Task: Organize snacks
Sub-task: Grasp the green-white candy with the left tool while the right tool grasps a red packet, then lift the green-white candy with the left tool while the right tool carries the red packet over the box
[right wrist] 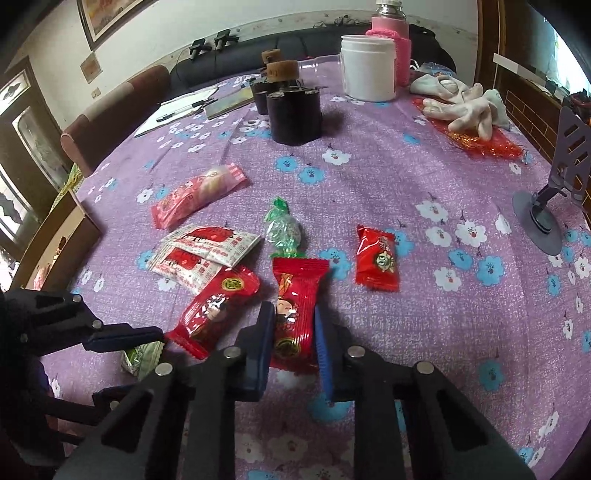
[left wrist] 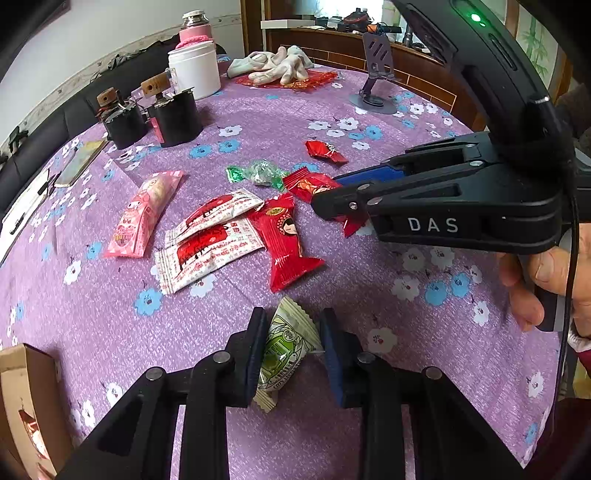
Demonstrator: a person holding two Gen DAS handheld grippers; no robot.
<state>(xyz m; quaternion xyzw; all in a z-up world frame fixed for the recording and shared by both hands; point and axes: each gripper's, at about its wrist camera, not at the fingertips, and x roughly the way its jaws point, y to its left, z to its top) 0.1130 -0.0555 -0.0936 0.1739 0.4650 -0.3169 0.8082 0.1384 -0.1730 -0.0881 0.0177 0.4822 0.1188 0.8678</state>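
Note:
On the purple flowered cloth [left wrist: 332,406], my left gripper [left wrist: 293,318] is shut on a green-and-white snack packet [left wrist: 286,343] that stands on edge between its pads. My right gripper [right wrist: 293,311] is shut on a red packet with a cartoon figure [right wrist: 295,284]; the left wrist view shows it from the side [left wrist: 327,207]. In the right wrist view a left finger [right wrist: 125,336] lies over the green packet [right wrist: 142,358]. Loose on the cloth are a second red figure packet [left wrist: 286,243], two white-and-red sachets [left wrist: 210,236], a pink packet [left wrist: 144,214], a green clear candy [left wrist: 258,171] and a small red packet [left wrist: 325,151].
An open cardboard box [left wrist: 22,398] sits at the near left table edge. Two black cans [left wrist: 177,118], a white jar [left wrist: 194,70], a pink flask [left wrist: 195,31], white gloves [left wrist: 277,66] and a grey phone stand [left wrist: 376,74] stand at the back. A hand [left wrist: 546,280] holds the right gripper.

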